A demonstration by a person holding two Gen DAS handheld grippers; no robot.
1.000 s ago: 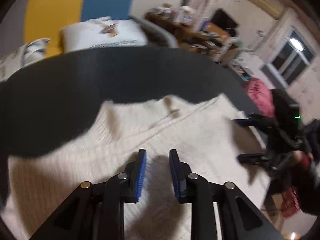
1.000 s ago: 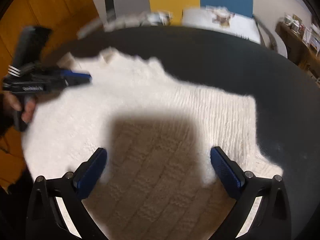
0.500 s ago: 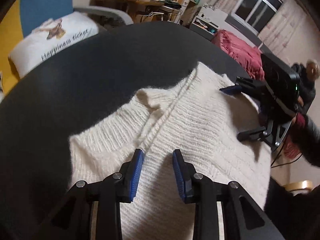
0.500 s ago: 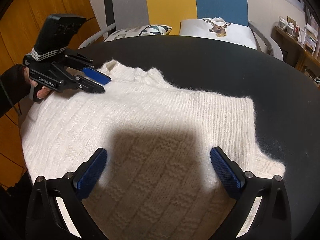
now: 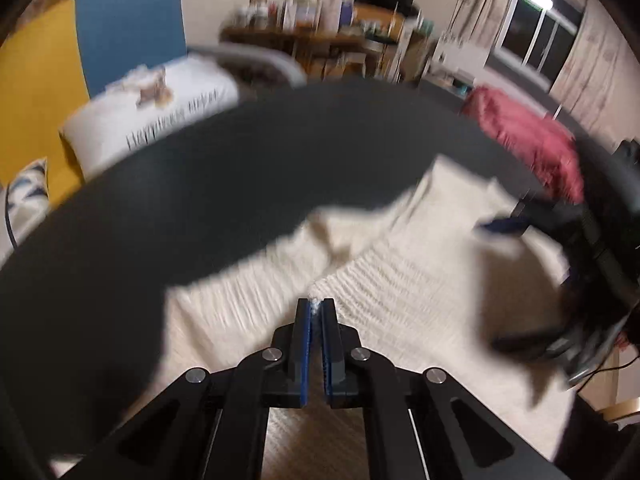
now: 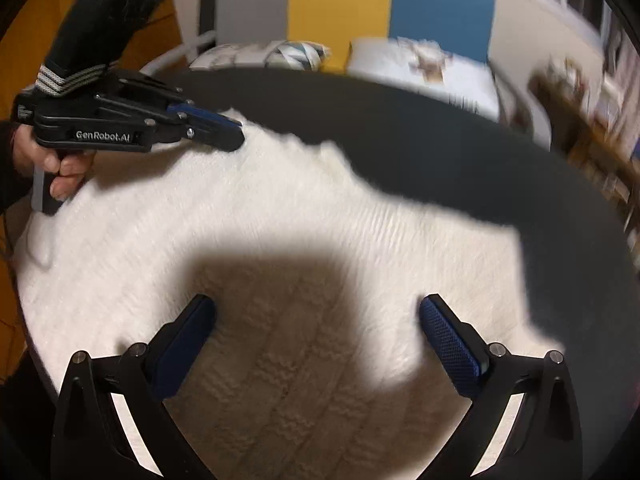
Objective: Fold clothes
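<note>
Cream knit sweater (image 5: 400, 292) lies on the dark table (image 5: 180, 216); the left gripper (image 5: 317, 312), just closed, pinches its near edge. In the right view, the right gripper (image 6: 316, 320) hovers wide over it.

Sweater (image 6: 304, 248) spread on the worktop (image 6: 460, 152), left tool (image 6: 224, 130) at its far-left edge, right tool (image 6: 316, 320) over its near part, cushions (image 6: 420, 64) behind.
</note>
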